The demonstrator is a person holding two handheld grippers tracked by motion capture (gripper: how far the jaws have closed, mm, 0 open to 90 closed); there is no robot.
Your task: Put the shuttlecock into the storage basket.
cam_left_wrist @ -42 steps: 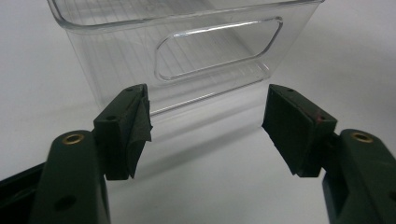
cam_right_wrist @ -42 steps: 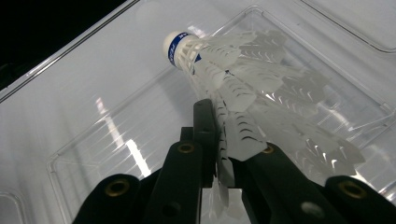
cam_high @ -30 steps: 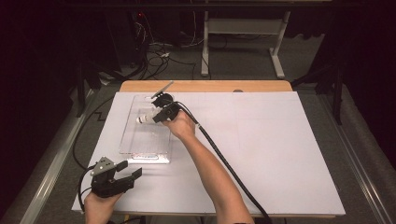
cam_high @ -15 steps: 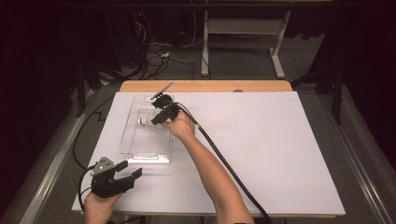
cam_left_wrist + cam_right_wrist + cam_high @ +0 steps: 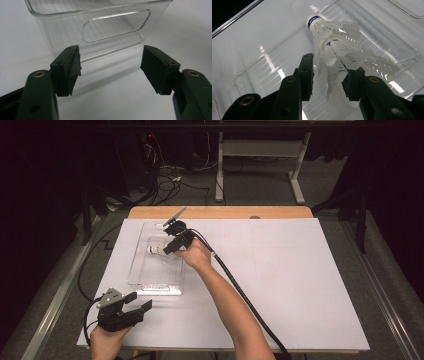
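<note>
Inside one clear bin (image 5: 156, 270), right tongs (image 5: 329, 75) pinch one shuttlecock (image 5: 334, 42); left tongs (image 5: 110, 67) gape wide, empty

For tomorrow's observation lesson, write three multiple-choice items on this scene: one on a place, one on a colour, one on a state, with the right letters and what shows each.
1. Where is the shuttlecock?
A. Over the clear bin, between the right gripper's jaws
B. On the floor
C. Beside the left gripper

2. What colour is the band round the shuttlecock's cork?
A. Red
B. Blue
C. Green

3. How does the left gripper stand?
A. Shut on the bin
B. Shut on a cable
C. Open, holding nothing

Answers:
1 A: the right gripper view shows the right gripper closed on its feathers above the bin's ribbed floor.
2 B: the band shows blue in that view.
3 C: the left gripper view shows wide-apart jaws with only white table between.
</note>
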